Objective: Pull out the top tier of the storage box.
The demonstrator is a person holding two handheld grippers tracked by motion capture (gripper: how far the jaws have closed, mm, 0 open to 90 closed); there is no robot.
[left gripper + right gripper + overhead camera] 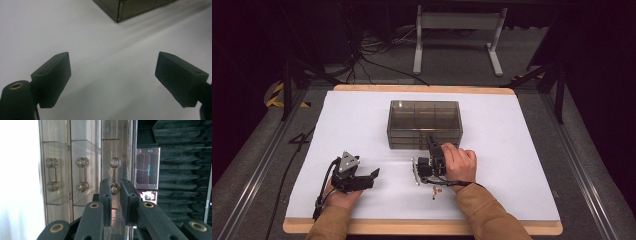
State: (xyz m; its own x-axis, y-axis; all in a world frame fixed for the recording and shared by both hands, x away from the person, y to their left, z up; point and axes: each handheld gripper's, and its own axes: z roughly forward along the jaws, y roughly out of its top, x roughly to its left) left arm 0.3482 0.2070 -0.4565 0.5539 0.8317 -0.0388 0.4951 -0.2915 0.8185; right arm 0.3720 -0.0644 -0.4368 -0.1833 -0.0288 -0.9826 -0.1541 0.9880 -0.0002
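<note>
A person seated at a white tabletop (512,150) works a clear plastic drawer cabinet (424,125) with two tools. The right hand-held gripper (115,188), turned on its side, reaches to the cabinet's front face, its jaws drawn narrow around the lower knob of the top drawer handle (115,176); the right gripper view shows the jaws flanking that knob, though whether the pads already press on it cannot be told. Turning the tool sideways lines the jaws up across the slim dumbbell-shaped handle, judged the grip needed to pull the drawer out. Two more drawer handles (82,174) sit in a row beside it, all drawers shut. The left hand-held gripper (362,179) rests near the tabletop's front left edge, well apart from the cabinet, jaws wide and holding nothing, apparently kept clear until needed. Small copper-coloured parts (435,190) lie on the tabletop just beside the right hand (459,162), likely waiting to go into a drawer, next to a clear strip (414,171).
</note>
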